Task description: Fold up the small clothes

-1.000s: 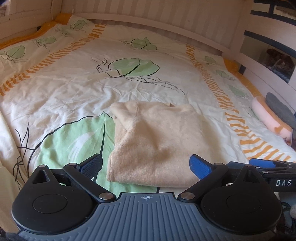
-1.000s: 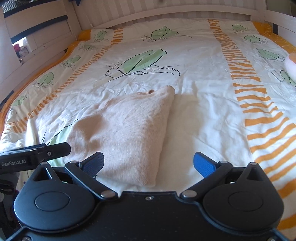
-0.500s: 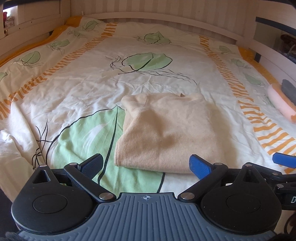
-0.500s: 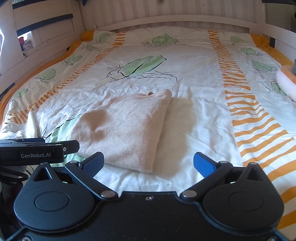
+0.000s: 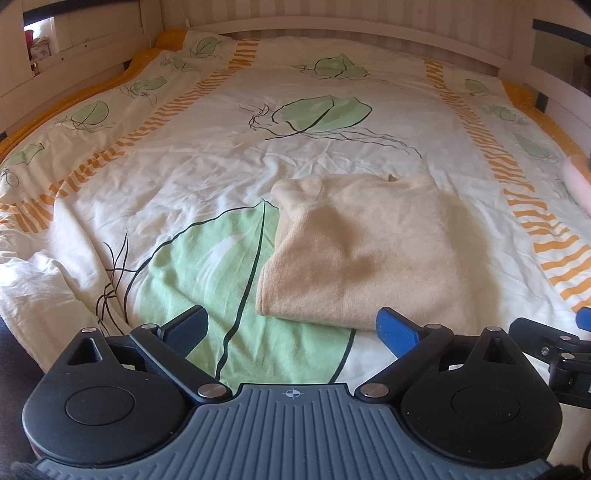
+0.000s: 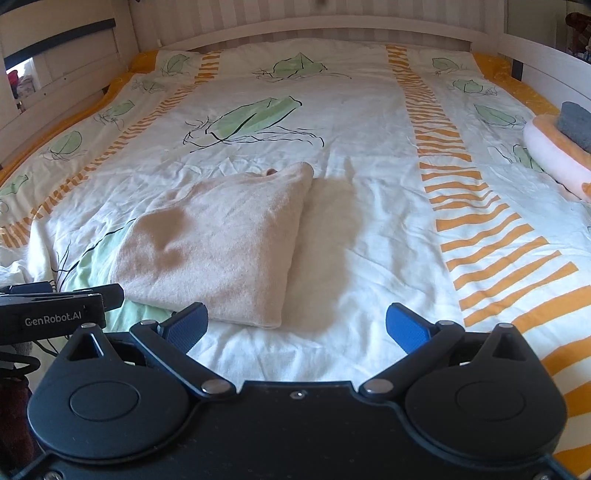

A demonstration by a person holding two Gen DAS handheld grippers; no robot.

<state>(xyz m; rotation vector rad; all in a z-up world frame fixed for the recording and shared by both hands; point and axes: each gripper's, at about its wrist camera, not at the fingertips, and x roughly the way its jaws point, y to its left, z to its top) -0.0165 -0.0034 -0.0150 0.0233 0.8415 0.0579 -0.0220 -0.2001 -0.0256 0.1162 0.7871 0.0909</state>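
Observation:
A small beige knit garment (image 5: 365, 251) lies folded into a flat rectangle on the bed's leaf-patterned cover (image 5: 221, 166). In the right wrist view the beige garment (image 6: 221, 243) sits left of centre. My left gripper (image 5: 291, 330) hangs open just short of the garment's near edge, nothing between its blue pads. My right gripper (image 6: 295, 326) is open too, its left pad close to the garment's near right corner, not touching. Each gripper shows at the edge of the other's view.
A stack of folded clothes, pink, orange and grey (image 6: 561, 147), rests at the bed's right side. White wooden bed rails (image 6: 332, 33) surround the mattress. The cover (image 6: 369, 110) stretches wide beyond the garment.
Both grippers have drawn back from the garment and lifted a little, so more of the bed shows. The garment lies as it did. Both stay open.

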